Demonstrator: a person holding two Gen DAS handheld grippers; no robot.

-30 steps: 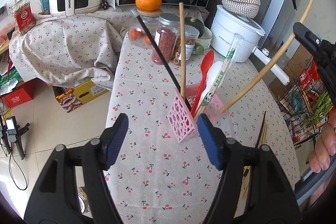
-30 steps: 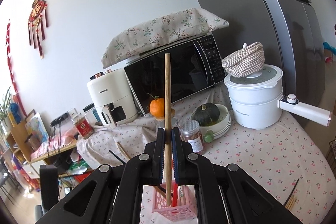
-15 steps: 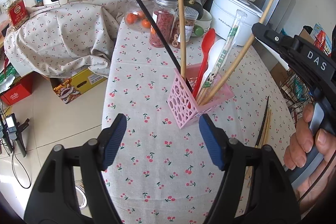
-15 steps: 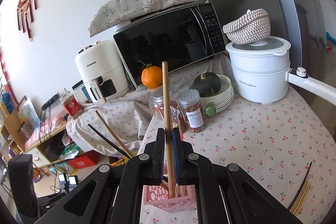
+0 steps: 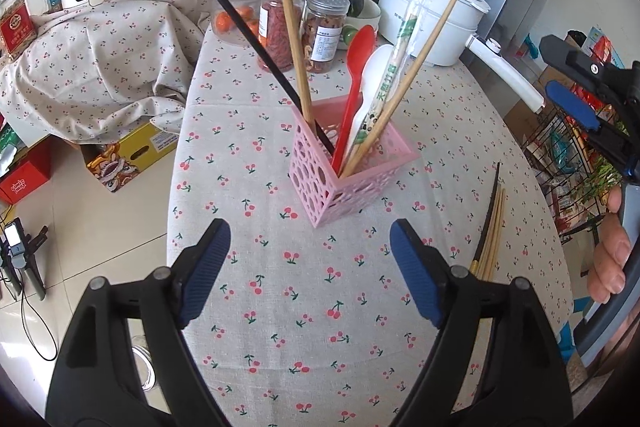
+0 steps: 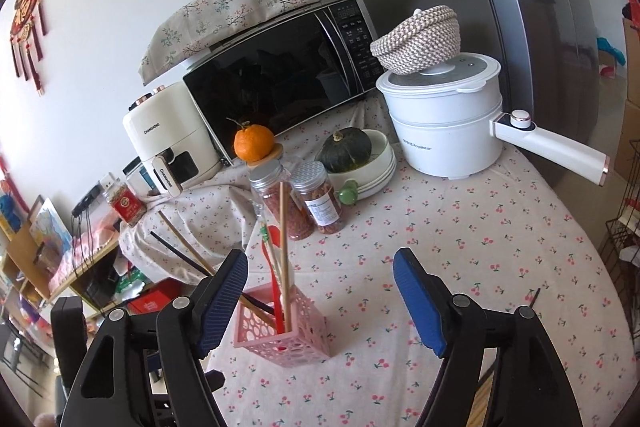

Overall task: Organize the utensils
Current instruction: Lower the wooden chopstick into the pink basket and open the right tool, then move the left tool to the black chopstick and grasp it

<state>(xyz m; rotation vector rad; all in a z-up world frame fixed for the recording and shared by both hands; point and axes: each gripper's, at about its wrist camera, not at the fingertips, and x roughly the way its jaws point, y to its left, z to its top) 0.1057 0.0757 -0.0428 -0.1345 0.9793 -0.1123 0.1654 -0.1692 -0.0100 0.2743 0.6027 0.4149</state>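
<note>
Now the pink perforated holder (image 5: 352, 171) stands upright on the cherry-print tablecloth (image 5: 280, 291), just beyond the left gripper (image 5: 310, 267), whose jaws are opening with nothing between them. Inside it lean 2 wooden chopsticks (image 5: 290, 27), 1 black chopstick (image 5: 256, 43), a red spoon (image 5: 356, 75), a white spoon (image 5: 374, 79) and a wrapped pair of chopsticks (image 5: 394, 67). More chopsticks (image 5: 490, 227) lie flat on the cloth to the holder's near right. The right gripper (image 6: 320, 301) is also opening, empty, with the holder below its left pad. A hand (image 5: 608, 259) grips its handle at the right edge.
</note>
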